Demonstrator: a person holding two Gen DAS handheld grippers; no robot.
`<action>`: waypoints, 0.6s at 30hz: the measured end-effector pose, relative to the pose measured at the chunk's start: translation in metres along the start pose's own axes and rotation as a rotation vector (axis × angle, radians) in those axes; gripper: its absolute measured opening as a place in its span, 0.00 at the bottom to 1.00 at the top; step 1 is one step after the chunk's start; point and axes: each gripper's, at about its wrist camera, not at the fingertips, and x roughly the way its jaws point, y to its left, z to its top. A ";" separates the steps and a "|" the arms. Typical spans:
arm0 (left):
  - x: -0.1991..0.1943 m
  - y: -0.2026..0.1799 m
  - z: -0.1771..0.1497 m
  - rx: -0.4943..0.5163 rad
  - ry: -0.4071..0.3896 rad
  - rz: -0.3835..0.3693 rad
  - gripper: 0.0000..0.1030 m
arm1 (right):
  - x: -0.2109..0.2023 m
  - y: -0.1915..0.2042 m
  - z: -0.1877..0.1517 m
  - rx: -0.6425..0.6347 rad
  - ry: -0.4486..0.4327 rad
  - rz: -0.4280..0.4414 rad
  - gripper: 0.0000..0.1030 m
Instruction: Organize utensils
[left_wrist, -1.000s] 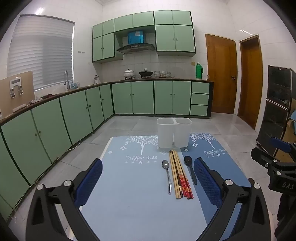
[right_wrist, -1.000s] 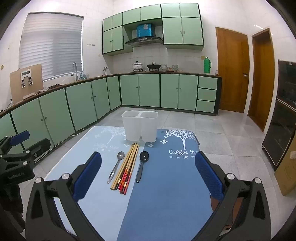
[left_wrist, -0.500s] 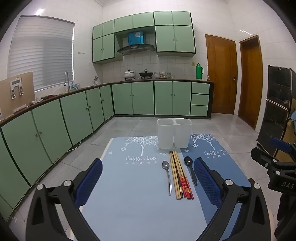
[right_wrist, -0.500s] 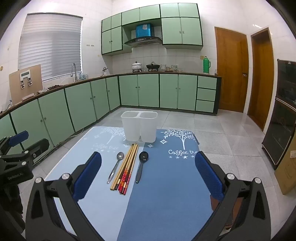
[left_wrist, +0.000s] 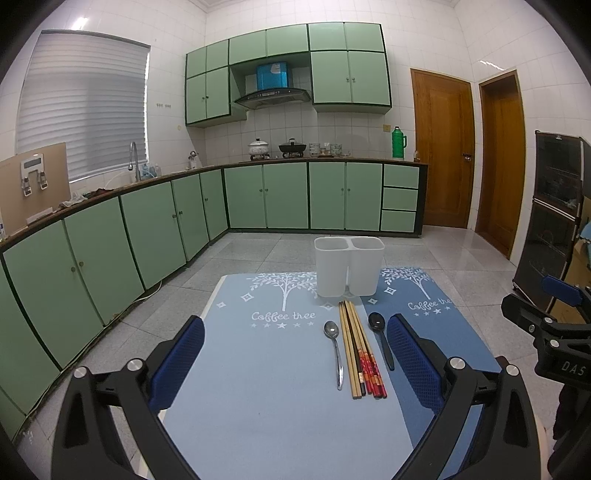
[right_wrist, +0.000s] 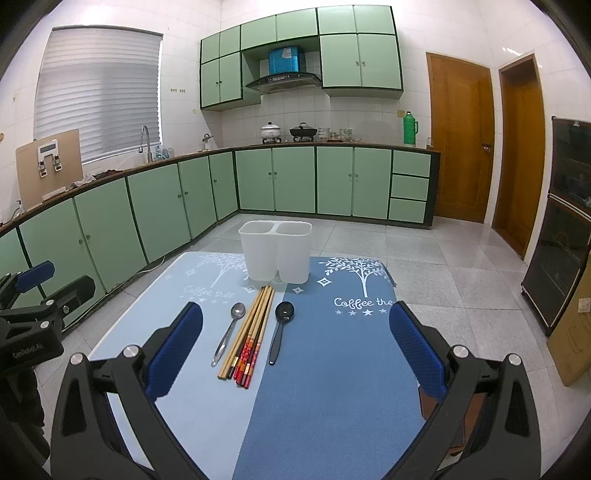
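Observation:
A white two-compartment holder stands upright at the far end of the blue mat; both compartments look empty. In front of it lie a metal spoon, several chopsticks side by side, and a black spoon. My left gripper hangs open above the near mat, left of the utensils. My right gripper is open too, with the utensils lying between and beyond its fingers, nothing held.
The mat-covered table is small, with tiled floor on all sides. Green cabinets run along the left and back. A dark glass cabinet stands at the right. Each gripper shows at the edge of the other's view.
Almost nothing moved. The right wrist view crept slightly closer to the utensils; both grippers stay open.

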 end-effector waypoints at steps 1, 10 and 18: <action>0.000 0.000 0.000 0.000 0.000 0.000 0.94 | 0.000 0.000 0.000 -0.002 0.000 -0.001 0.95; -0.002 0.001 0.003 -0.003 -0.003 0.002 0.94 | -0.003 0.002 0.002 -0.006 -0.004 -0.002 0.95; -0.003 0.002 0.004 -0.002 -0.004 0.002 0.94 | -0.004 0.003 0.002 -0.017 -0.006 -0.004 0.95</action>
